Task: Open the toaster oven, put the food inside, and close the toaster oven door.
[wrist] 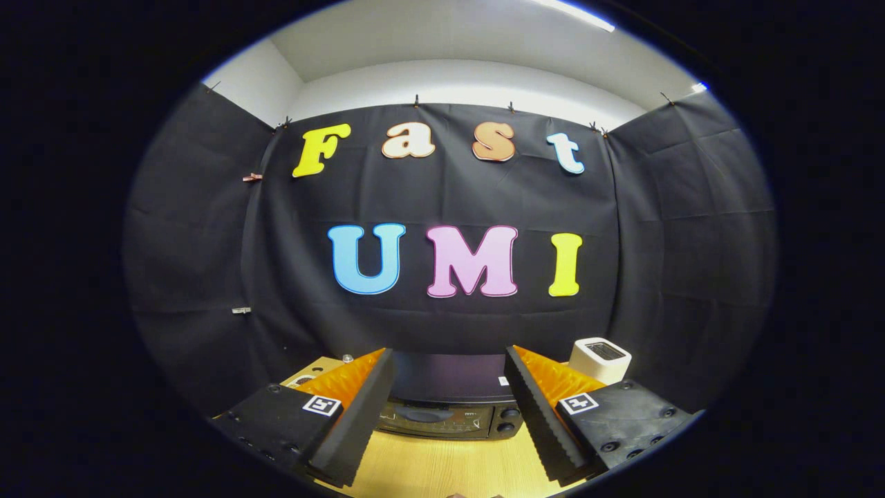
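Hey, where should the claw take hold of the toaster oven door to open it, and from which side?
Probably at the door's top edge, coming in from the front. The toaster oven faces the open claw, its door shut and its knobs to the right. Any handle is too dark to make out.

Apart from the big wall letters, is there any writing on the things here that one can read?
None can be read.
Toaster oven: its front panel markings are too small and blurred.
Open gripper: a square black-and-white marker on each finger, a pattern, not words.
White toaster: no writing seen.
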`<state>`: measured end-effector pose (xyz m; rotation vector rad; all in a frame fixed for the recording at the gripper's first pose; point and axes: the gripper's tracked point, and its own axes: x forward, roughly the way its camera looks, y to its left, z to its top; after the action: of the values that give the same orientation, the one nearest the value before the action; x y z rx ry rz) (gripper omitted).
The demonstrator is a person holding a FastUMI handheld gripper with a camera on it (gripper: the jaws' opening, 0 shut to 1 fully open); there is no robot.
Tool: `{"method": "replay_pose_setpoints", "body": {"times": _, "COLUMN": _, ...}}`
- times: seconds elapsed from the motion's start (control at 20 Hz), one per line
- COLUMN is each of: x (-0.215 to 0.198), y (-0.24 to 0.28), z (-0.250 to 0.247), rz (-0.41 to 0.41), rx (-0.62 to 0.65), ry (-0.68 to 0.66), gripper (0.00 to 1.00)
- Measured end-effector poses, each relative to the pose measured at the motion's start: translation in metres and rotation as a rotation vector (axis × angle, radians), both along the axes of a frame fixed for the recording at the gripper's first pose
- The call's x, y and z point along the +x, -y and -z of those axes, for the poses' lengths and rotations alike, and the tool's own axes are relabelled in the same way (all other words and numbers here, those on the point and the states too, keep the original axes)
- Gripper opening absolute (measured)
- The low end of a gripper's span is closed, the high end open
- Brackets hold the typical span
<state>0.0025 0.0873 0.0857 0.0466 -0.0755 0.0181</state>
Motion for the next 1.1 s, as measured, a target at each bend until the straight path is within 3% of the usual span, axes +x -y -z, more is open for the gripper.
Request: {"method": "replay_pose_setpoints", "body": {"times": 1.1, "x": 0.014, "y": -0.012, "z": 0.012, "rz": -0.016, "rx": 0.024, "ry": -0.051, "gripper": 0.98}}
